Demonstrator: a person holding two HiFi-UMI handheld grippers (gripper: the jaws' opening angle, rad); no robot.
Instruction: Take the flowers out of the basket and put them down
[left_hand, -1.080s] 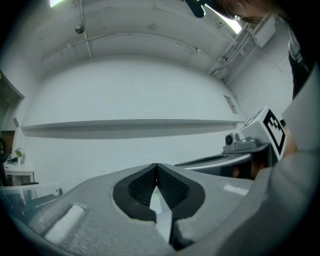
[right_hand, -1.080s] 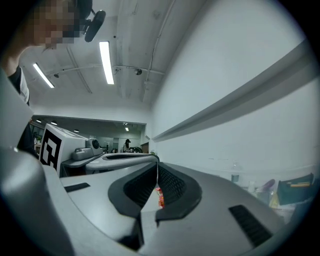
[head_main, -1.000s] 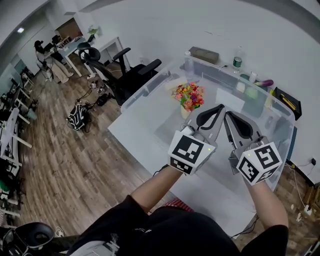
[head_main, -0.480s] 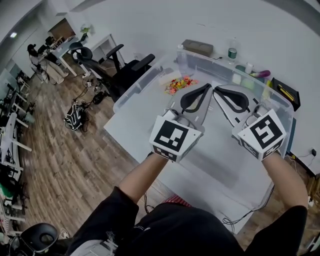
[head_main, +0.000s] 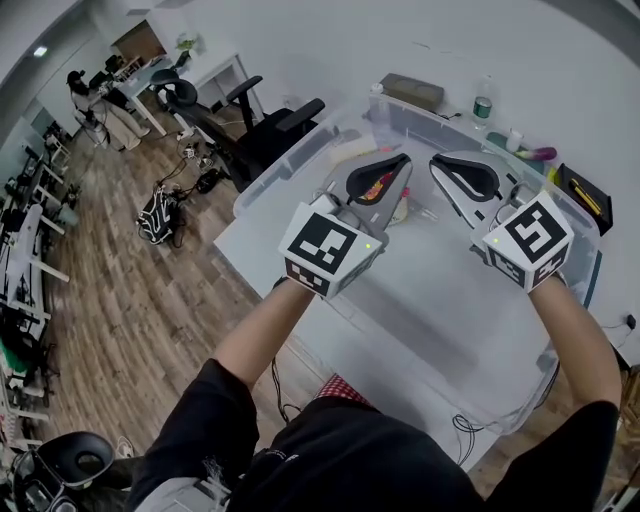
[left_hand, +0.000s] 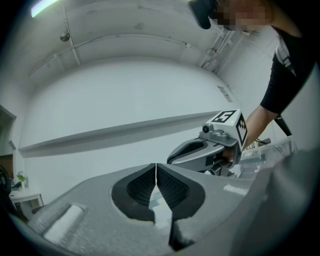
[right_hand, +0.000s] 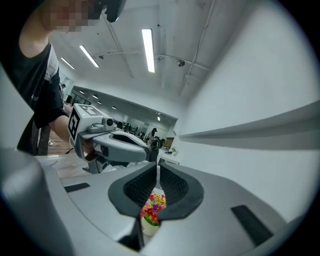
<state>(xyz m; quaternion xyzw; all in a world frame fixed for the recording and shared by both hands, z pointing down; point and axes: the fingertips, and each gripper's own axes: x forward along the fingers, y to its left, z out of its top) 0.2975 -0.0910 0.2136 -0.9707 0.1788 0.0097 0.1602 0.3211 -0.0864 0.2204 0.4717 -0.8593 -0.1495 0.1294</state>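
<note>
Flowers (right_hand: 154, 204) are sitting low and just beyond the tips of the right tongs (right_hand: 157, 169), with nothing gripping them yet. A white tabletop (head_main: 420, 310) is spreading beneath both tongs, and a clear-walled bin (head_main: 300, 160) is rising around its far side, past the tips. The left tongs (left_hand: 156, 168) are hovering level beside the right, tips angled toward each other. Both pairs are clenched tight with nothing between the pads; only the far wall and the other tool are showing past the left pair. The flowers are standing upright in a small pale pot (right_hand: 149, 226), well apart from either set of pads.

By this reading the task is sitting at its opening step: the reach toward the flowers, with no grasp made. The next move is calling for one pair to be released wide and brought down around the stems or the pot, then closed gently enough to lift without crushing the blooms.
</note>
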